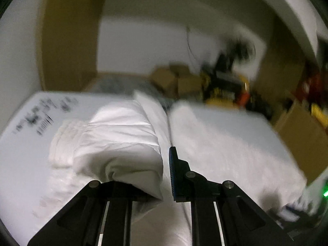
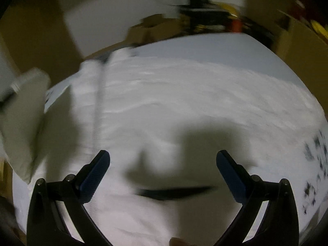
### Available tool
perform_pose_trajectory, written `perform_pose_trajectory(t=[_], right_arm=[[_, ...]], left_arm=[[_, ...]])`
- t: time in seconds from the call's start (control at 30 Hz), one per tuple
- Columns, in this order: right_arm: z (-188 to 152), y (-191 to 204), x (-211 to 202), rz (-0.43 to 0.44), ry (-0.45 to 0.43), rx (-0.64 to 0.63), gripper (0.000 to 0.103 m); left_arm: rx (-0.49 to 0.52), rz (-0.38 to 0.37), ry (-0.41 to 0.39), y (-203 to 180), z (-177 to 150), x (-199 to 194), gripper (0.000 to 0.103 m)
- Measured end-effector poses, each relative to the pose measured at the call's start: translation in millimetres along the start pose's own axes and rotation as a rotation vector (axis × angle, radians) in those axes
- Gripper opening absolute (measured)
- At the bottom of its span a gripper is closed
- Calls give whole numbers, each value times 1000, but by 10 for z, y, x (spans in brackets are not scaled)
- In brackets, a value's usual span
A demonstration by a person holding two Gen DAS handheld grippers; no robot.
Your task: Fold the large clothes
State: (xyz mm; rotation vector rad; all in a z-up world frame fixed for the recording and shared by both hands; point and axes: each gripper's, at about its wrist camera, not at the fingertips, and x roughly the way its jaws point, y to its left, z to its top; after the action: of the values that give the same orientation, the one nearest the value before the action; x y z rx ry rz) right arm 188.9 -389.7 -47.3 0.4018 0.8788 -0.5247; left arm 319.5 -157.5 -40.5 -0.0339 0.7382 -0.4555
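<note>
The left gripper [image 1: 167,176] is pinched tight on a bunched fold of the white garment [image 1: 123,139], lifting it above the white tabletop [image 1: 22,143]. The rest of the garment lies spread flat on that tabletop. The right gripper [image 2: 163,172] hangs over the garment, jaws spread wide with nothing between them. Cardboard boxes [image 1: 176,80] stand beyond the tabletop.

White garment [image 1: 114,135]; white table [image 2: 205,45] with black print; black grippers' pads [image 2: 231,176] blue; brown boxes [image 1: 184,82].
</note>
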Motion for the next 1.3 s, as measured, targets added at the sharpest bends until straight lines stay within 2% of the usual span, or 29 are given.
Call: perform_pose_trajectory(t=[0.07,0.13,0.23,0.33,0.37,0.4,0.47,0.5,0.57,0.67,0.73,0.83,0.9,1.0,1.07,1.17,1.2,1.27,1.3], right_arm=[[-85,-408,-10,-8,1,64,103],[-149,-644,6,-12,1,96,103],[-265,-774,-73,-13,-13,75,103],[-275,-768,-42,20,-27,58,103],[-293,-747,-60,40,-33,55,103],[-252,-769,-21,59,-36,55,103],[-257,-687,-53,97,-51,49,103],[-248,-639,-70,118,-62,48,103],[-201,-551,-96,149,-88,38,103],[-136,-251,-162,153,-126,-50,103],[-86,37,-136,149,-102,-133,103],[-43,708,23,174,-14,-302,103],[-57,1214,153,175,7,-392,103],[-123,2072,485,133,17,-571,102],[-151,2446,723,120,56,-625,101],[-233,2860,1017,23,55,-721,100],[-241,2959,1137,-18,64,-740,94],[-267,3061,1306,-76,89,-762,56],[-286,3078,1355,-101,94,-769,27]], left_arm=[[43,29,86,-234,-298,409,14],[70,84,141,-332,-573,701,14],[100,146,152,-333,-820,871,15],[113,144,146,-322,-848,880,18],[108,125,152,-304,-842,879,27],[94,66,156,-284,-836,861,38],[67,-54,164,-263,-864,848,103],[52,-119,158,-259,-890,740,103],[22,-192,141,-197,-940,480,103],[-69,-273,102,58,-1024,-57,103],[-131,-259,64,326,-1086,-385,103],[-223,-242,20,698,-1208,-778,103],[-308,-247,8,998,-1372,-1018,103],[-408,-258,26,1314,-1610,-1251,103],[-441,-252,33,1455,-1705,-1363,103],[-474,-220,24,1629,-1829,-1455,103],[-490,-215,26,1690,-1856,-1463,103],[-511,-220,30,1755,-1906,-1485,103],[-523,-223,33,1789,-1907,-1469,103]])
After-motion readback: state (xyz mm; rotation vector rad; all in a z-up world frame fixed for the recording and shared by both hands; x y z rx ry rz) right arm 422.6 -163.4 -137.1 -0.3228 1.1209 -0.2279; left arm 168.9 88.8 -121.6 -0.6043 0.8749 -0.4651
